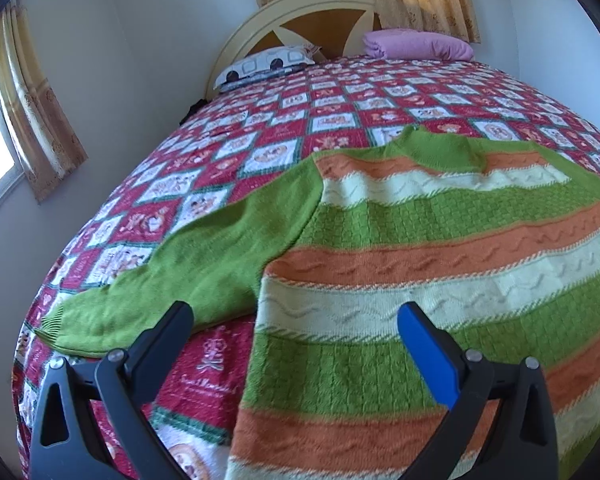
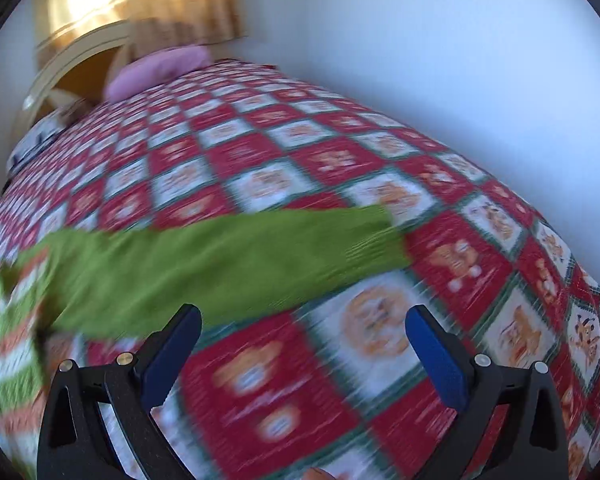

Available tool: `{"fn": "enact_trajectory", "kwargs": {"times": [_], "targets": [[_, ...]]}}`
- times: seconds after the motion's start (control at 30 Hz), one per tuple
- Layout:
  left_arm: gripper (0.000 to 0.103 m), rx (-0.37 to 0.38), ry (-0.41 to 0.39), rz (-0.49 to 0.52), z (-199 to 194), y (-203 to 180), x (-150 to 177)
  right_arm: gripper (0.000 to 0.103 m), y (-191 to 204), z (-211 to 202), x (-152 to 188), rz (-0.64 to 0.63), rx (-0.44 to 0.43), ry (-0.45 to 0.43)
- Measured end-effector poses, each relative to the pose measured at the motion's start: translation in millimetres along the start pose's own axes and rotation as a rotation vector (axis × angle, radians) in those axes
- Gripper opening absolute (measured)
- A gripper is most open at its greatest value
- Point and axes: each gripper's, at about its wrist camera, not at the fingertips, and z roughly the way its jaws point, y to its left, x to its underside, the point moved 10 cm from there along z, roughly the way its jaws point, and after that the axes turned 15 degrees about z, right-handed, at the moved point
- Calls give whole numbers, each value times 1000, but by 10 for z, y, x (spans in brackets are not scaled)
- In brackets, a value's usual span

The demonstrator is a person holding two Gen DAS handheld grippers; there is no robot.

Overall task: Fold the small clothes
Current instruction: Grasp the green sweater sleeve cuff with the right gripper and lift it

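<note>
Across the lower right of the left view a striped sweater (image 1: pixel 440 248) lies flat on the bed (image 1: pixel 340 100), sleeves spread, unfolded, while both grippers, left (image 1: pixel 296 320) and right (image 2: pixel 304 324), hover with fingers apart; each probably needs a sleeve next.

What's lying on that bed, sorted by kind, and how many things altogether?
Sweaters: 1, the striped sweater spread flat on the bedspread
Pillows: 2, a patterned pillow and a purple pillow by the headboard
Total: 3 things on the bed
</note>
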Motion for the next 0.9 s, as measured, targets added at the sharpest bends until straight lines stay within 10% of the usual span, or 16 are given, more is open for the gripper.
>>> {"fn": "enact_trajectory", "kwargs": {"times": [0.27,0.4,0.63,0.9], "targets": [[103,9,35,-3,153,-44,47,98,-350,484,-328,91,71,45],[103,17,49,-12,206,-51,80,82,-313,640,-249,78,71,83],[103,33,34,-12,158,-65,83,16,-70,588,-197,-12,25,79],[103,45,6,-50,17,92,119,6,162,357,-407,-37,15,37]]}}
